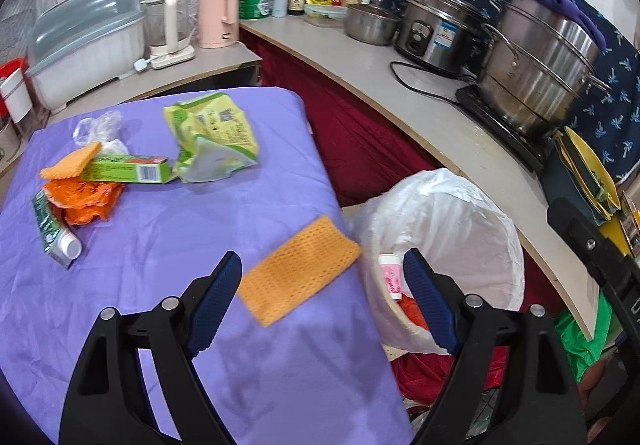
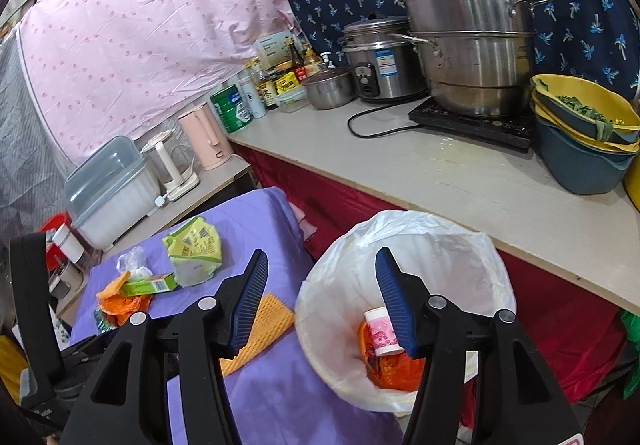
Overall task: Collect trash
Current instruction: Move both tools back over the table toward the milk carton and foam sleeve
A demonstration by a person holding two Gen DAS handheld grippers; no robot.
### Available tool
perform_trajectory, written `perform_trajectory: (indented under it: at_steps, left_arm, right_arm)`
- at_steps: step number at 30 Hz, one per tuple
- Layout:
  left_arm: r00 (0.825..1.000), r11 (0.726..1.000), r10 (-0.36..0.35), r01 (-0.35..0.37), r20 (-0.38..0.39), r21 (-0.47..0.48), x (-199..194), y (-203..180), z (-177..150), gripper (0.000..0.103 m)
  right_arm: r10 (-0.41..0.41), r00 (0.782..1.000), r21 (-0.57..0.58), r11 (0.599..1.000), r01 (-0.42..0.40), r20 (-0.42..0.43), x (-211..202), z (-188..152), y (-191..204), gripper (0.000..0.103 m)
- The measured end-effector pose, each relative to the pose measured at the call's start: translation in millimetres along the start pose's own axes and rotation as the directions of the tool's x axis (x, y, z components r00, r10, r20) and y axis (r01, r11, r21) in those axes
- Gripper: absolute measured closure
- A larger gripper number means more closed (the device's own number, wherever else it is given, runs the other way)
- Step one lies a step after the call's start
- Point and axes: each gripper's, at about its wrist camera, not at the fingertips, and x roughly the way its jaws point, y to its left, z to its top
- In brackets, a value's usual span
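A purple-covered table (image 1: 200, 229) holds trash: an orange mesh pad (image 1: 298, 271) near its right edge, a green-yellow wrapper (image 1: 212, 137), a green box (image 1: 124, 169), a second orange pad (image 1: 72, 161), an orange bag (image 1: 86, 199), a small green carton (image 1: 54, 231) and clear plastic (image 1: 98, 127). A bin lined with a white bag (image 2: 404, 269) stands right of the table and holds a pink-white cup (image 2: 382, 331) and orange plastic (image 2: 396, 369). My left gripper (image 1: 322, 289) is open and empty, just before the near orange pad. My right gripper (image 2: 320, 293) is open and empty above the bin's left rim.
A counter (image 2: 460, 181) runs behind the bin with steel pots (image 2: 468, 41), a rice cooker (image 2: 380, 61), stacked bowls (image 2: 584, 133), bottles and a black cord. A lower shelf at the left holds a pink kettle (image 1: 218, 11) and a plastic box (image 1: 88, 41). Red cloth hangs below the counter.
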Motion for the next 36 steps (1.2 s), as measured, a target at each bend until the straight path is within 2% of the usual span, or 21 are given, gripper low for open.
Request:
perform_trajectory:
  at_steps: [7,14,20,25,36]
  left_arm:
    - [0.999,0.995,0.053,-0.054,-0.006,-0.082,-8.5,54.5,-7.4,0.024]
    - [0.992,0.977,0.123,-0.124,-0.013,-0.173,-19.0,116.8,-14.4,0.024]
    - [0.975,0.946,0.222,-0.221,-0.024,-0.236,-25.5,167.0,-25.2,0.024]
    - [0.967,0.921,0.25,-0.252,-0.047,-0.298,-28.5,205.4,-36.6,0.024]
    - [0.949,0.862,0.304,-0.313,-0.089,-0.399,-21.9,263.5,-49.7,0.019]
  right_arm:
    - [0.033,0.999,-0.04,0.999,-0.034,-0.042,13.3,-17.4,35.9,0.047]
    - [0.066,0.994,-0.066,0.995,-0.072,-0.083,26.9,-36.1,71.2,0.046]
    - [0.078,0.988,-0.075,0.993,-0.089,-0.137,44.6,-58.9,93.8,0.043]
    - [0.071,0.98,-0.071,0.994,-0.085,-0.187,62.5,-80.8,102.5,0.043]
    - [0.042,0.956,-0.055,0.997,-0.06,-0.289,106.0,-116.8,104.9,0.043]
